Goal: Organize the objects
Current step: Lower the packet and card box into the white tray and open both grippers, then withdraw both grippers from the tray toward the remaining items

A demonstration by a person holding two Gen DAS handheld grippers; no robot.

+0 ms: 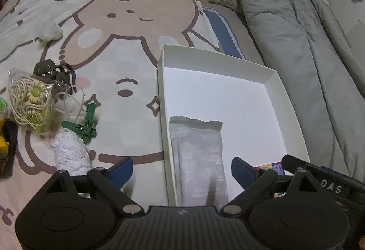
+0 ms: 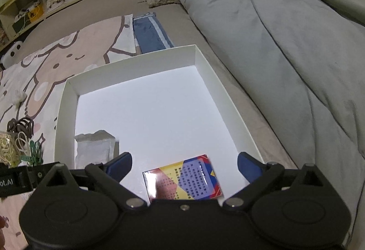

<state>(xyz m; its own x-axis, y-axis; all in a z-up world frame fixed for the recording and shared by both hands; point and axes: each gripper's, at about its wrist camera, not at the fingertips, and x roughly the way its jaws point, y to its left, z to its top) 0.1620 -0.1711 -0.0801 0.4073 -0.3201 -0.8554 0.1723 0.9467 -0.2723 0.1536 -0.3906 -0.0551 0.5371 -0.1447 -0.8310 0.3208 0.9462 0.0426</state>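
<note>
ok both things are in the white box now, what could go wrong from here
1. The left gripper straddles the white box wall; lifting carelessly could snag and drag it.
2. The green clips lie tangled among cords by the bagged hair ties; picking up one may pull others along.
3. The right gripper hangs open over the colourful card pack, and could nudge it.
</note>
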